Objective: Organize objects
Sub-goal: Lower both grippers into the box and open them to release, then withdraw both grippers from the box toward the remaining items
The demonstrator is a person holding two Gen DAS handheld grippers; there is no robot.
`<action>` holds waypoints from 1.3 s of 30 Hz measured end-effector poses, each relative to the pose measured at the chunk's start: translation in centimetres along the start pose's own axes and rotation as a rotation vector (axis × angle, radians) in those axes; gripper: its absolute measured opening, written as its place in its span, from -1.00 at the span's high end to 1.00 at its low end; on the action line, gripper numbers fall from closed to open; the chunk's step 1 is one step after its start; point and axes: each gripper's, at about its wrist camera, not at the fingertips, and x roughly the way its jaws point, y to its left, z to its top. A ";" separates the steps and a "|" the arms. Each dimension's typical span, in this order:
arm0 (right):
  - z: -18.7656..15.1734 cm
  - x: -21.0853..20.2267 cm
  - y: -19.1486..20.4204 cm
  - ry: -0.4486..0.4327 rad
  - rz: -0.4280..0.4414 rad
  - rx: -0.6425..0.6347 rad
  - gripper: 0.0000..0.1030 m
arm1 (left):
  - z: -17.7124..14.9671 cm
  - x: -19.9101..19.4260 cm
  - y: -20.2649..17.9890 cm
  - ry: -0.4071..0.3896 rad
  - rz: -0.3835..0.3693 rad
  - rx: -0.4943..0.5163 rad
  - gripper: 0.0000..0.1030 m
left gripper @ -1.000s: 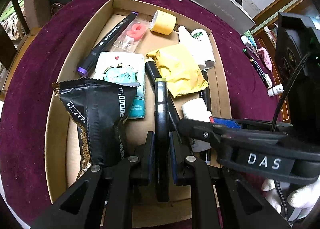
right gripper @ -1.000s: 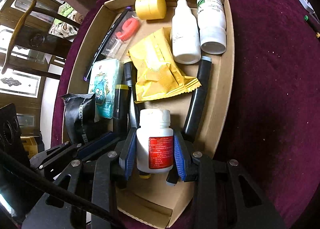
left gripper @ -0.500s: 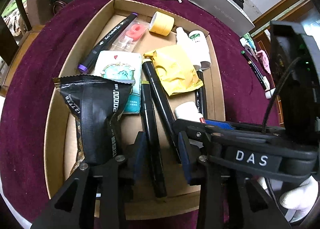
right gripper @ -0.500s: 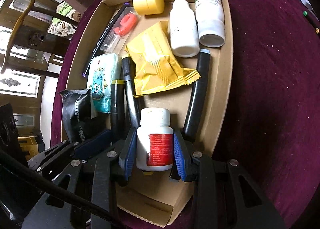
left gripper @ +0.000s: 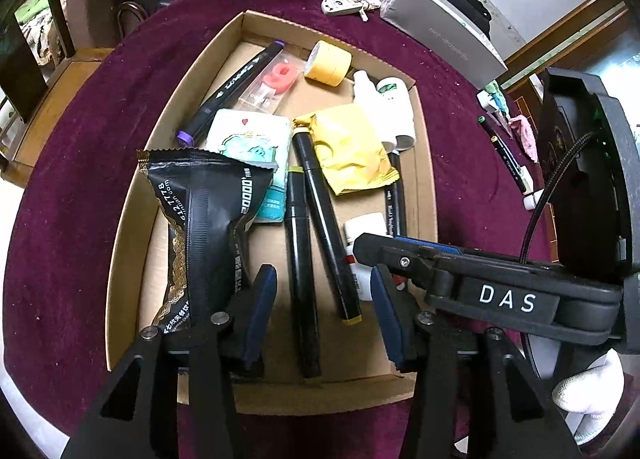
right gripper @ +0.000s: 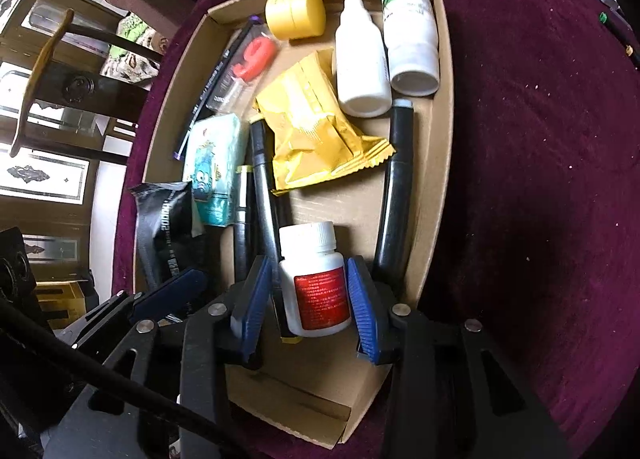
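Note:
A shallow cardboard box (left gripper: 132, 219) lies on a maroon cloth. My left gripper (left gripper: 320, 279) hovers over its near end, its jaws opening. A black marker with a yellow-green cap (left gripper: 300, 279) lies loose on the box floor between the fingers, touching neither pad, with a second black marker (left gripper: 324, 227) beside it. My right gripper (right gripper: 310, 271) straddles a white pill bottle with a red label (right gripper: 314, 283). Its jaws are also opening, and a gap shows at the left pad. The bottle rests in the box. The right gripper's finger (left gripper: 400, 255) crosses the left wrist view.
The box also holds a black snack packet (left gripper: 200, 219), a tissue pack (left gripper: 252, 139), a yellow sachet (right gripper: 312, 131), a yellow jar (right gripper: 296, 13), two white bottles (right gripper: 360, 63) and more markers (right gripper: 396, 187). Outside lie a grey box (left gripper: 440, 31), a key fob (left gripper: 340, 5) and pens (left gripper: 504, 155).
The left jaws have opened and let go of the black marker, which now lies flat in the box beside another marker. The right jaws have widened slightly around the pill bottle.

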 end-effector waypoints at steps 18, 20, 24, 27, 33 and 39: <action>-3.0 -5.9 -5.4 -0.133 0.111 0.078 0.19 | -1.5 -2.0 -7.9 -0.033 0.061 0.126 0.12; -3.7 -7.0 -7.5 -0.148 0.117 0.103 0.16 | -1.8 -1.7 -9.6 -0.023 0.058 0.142 0.12; -5.2 -9.3 -12.7 -0.176 0.116 0.169 0.15 | -2.7 -0.8 -13.8 -0.001 0.037 0.185 0.12; -6.5 -10.9 -17.1 -0.198 0.105 0.235 0.14 | -3.4 0.6 -16.8 0.026 0.023 0.222 0.12; -9.8 -14.3 -26.8 -0.253 0.080 0.404 0.09 | -5.0 4.1 -21.6 0.106 0.011 0.250 0.12; -12.3 -17.5 -34.8 -0.314 0.022 0.530 0.09 | -6.9 7.3 -24.2 0.172 0.039 0.260 0.12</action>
